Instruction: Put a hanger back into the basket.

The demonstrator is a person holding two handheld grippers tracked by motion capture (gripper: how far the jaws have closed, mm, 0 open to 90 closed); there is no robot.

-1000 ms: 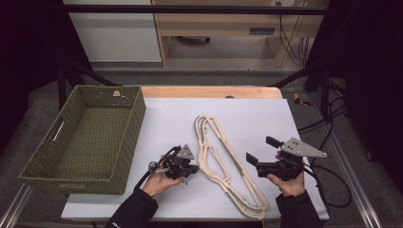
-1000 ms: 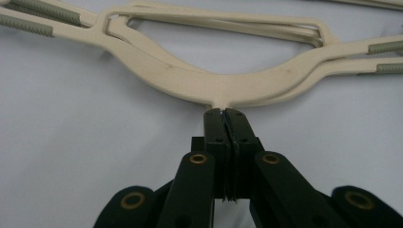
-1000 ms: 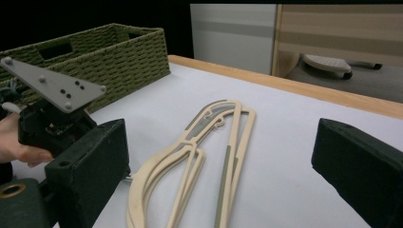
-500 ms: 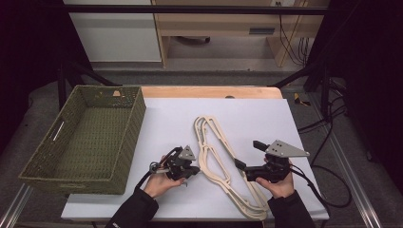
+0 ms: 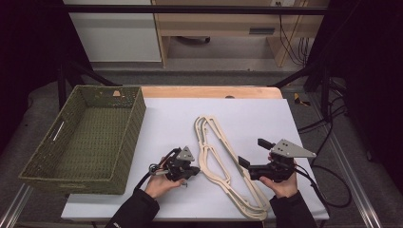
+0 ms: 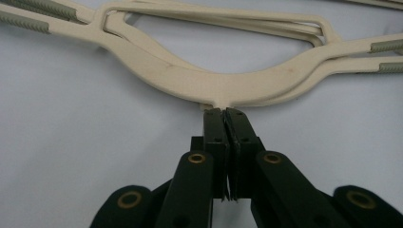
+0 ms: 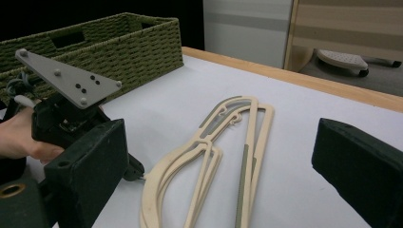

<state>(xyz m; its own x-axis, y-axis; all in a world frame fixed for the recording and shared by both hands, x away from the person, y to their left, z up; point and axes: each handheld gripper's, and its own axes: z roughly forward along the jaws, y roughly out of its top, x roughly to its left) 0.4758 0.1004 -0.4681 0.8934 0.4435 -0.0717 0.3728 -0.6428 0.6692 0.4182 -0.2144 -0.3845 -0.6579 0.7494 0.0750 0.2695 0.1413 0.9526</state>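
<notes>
Several cream plastic hangers (image 5: 249, 199) lie overlapped on the white table, between my two grippers. My left gripper (image 5: 196, 169) rests on the table to their left, and its jaws are shut. In the left gripper view its tips (image 6: 225, 114) touch a small stub on the curved middle of a hanger (image 6: 190, 80); I cannot tell whether the stub is pinched. My right gripper (image 5: 251, 152) is held to the right of the pile, open wide, with nothing between its jaws. From the right gripper view (image 7: 223, 156) the hangers (image 7: 256, 128) lie ahead, and the left gripper (image 7: 138, 175) sits at their near left edge.
A green wicker basket (image 5: 128, 137) stands along the table's left side and looks empty. The white tabletop (image 5: 247, 109) beyond the hangers is bare up to a wooden strip at the back edge. Cables trail from both grippers off the front.
My right gripper has shifted a little to the left, closer to the hangers, still open. The left gripper and the hangers have stayed put.
</notes>
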